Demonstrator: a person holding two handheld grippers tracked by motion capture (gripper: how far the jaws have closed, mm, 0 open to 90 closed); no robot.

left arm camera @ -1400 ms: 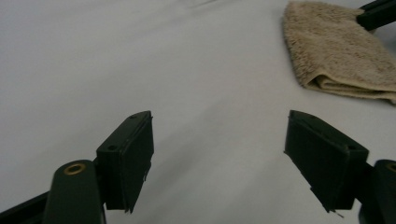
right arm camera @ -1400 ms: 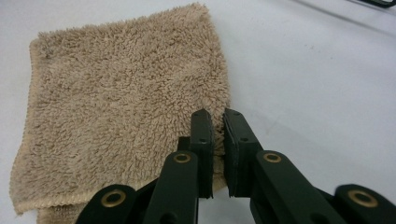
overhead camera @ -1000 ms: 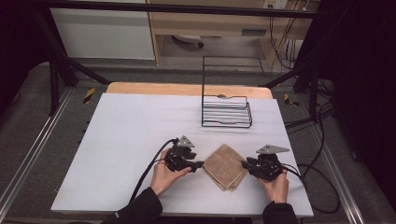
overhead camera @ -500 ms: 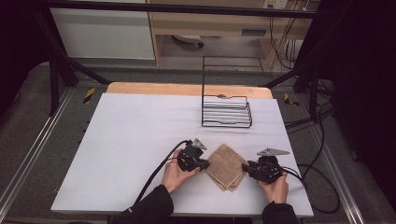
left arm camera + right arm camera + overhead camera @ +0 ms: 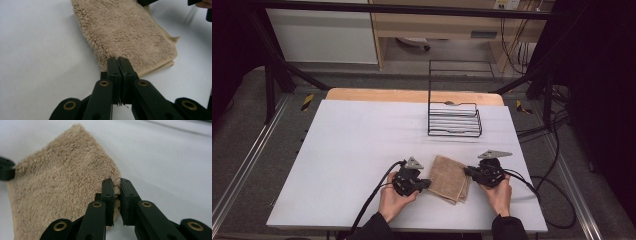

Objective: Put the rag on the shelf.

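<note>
A folded tan towel [image 5: 451, 177] lies flat on the white bench [image 5: 357, 145], near its front edge. The left tongs [image 5: 118, 60] are pressed together at the towel's edge (a few fibres show between them). The right tongs [image 5: 115, 185] pinch the opposite corner.

A tan, fluffy towel [image 5: 451, 178] lies folded into a thick square on the white table [image 5: 352, 150], turned like a diamond, at about five o'clock from the table's middle, near the front edge. Its pile is shaggy [image 5: 130, 32]; layered edges show along one side. Its three o'clock corner sits between the right gripper's [image 5: 116, 182] jaws.
</note>
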